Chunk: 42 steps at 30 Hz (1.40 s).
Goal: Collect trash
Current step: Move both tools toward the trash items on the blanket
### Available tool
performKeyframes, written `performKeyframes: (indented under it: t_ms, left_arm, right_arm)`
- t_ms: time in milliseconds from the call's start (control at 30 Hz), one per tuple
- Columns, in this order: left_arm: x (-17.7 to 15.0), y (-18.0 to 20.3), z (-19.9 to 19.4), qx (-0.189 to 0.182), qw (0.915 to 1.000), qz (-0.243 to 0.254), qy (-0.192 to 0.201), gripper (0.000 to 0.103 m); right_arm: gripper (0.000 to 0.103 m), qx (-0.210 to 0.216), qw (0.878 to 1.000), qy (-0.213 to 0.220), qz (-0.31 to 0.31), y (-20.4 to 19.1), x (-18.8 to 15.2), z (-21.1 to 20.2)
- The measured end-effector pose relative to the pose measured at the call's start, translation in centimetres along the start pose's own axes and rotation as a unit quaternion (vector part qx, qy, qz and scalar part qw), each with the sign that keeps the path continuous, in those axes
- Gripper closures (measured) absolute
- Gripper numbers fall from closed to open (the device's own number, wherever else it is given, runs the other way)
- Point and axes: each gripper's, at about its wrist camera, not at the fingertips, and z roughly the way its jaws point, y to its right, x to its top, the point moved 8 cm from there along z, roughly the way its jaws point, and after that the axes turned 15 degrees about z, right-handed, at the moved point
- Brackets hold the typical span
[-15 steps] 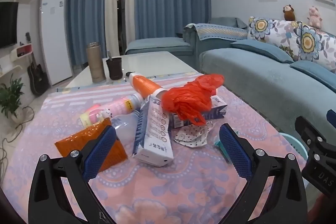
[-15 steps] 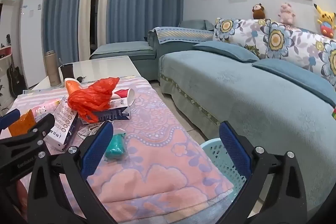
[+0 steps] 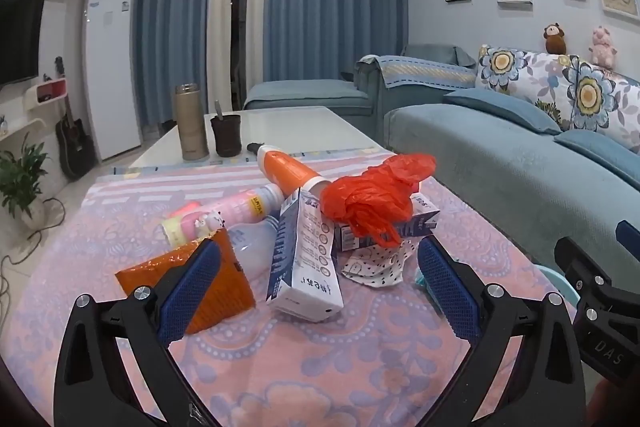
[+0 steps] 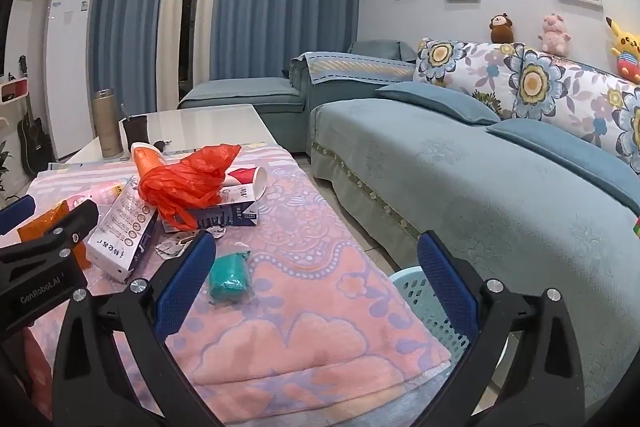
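A heap of trash lies on the pink blanket-covered table [image 3: 280, 359]: a red plastic bag [image 3: 372, 195] on a blue-and-white carton [image 3: 304, 259], an orange bottle [image 3: 284, 171], a pink bottle [image 3: 236, 211], an orange packet [image 3: 224, 283] and spotted paper [image 3: 376, 267]. A teal wad [image 4: 230, 277] lies apart from the heap, nearer the table's right edge. My left gripper [image 3: 316, 287] hovers open just short of the carton. My right gripper [image 4: 316, 283] is open over the table's right edge, beside the teal wad. A light blue basket [image 4: 424, 299] stands on the floor below it.
A thermos [image 3: 191, 123] and a dark cup [image 3: 226, 135] stand on the white table beyond the blanket. A blue sofa [image 4: 480, 179] runs along the right side, with a narrow floor strip between it and the table. A fridge [image 3: 110, 63] stands at the back left.
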Motion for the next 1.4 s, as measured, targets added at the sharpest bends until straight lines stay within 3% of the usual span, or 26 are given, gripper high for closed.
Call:
performKeyframes:
  t_ms: [1400]
  left_arm:
    - [0.14,-0.44,-0.22,-0.009,0.9998,-0.015,0.003,0.008]
  right_arm:
    - [0.013,0.019,1.000,-0.024,0.000,-0.37,-0.25,0.20]
